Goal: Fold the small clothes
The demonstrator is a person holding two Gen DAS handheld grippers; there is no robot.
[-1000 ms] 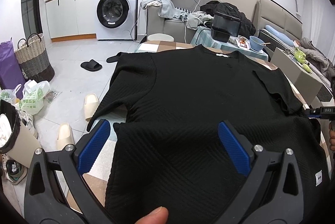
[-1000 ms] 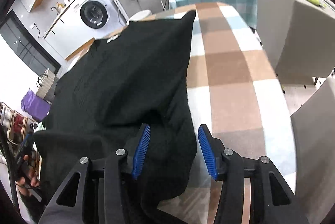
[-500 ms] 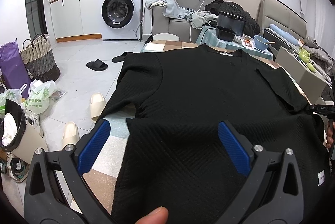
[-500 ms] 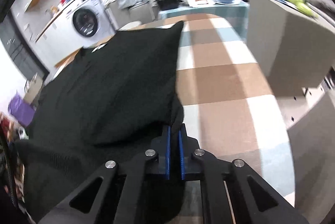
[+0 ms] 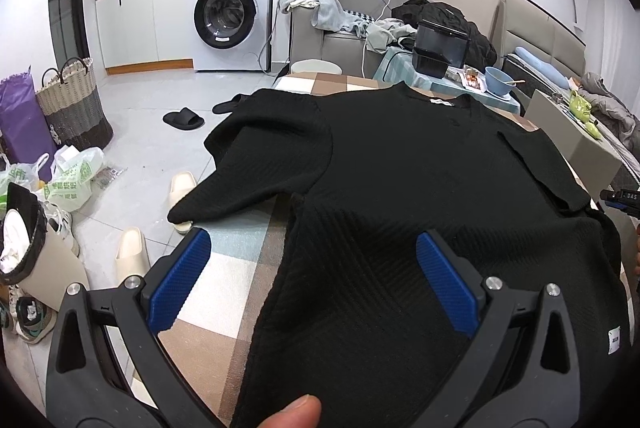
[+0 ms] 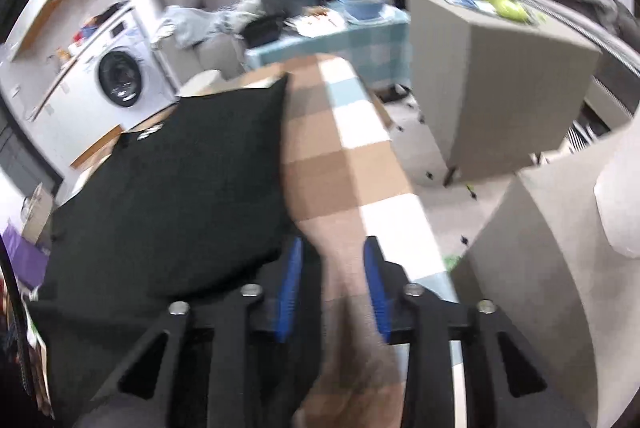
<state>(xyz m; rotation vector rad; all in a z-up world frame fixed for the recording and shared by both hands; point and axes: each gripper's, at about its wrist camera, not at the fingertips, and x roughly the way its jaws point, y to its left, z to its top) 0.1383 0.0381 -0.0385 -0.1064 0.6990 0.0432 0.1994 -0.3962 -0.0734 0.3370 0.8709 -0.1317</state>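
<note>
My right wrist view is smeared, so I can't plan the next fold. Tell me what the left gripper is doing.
Observer: The left gripper is wide open over the black sweater's hem, gripping nothing.
Operator: My right gripper has just been opening, with only the tablecloth between its jaws. Report the sleeve on your side.
Observer: That sleeve is unfolded; its tip hangs past the tablecloth's edge, over a cream slipper.
Operator: Give me a landmark on the hem.
Observer: A white tag sits near the hem's right corner.
</note>
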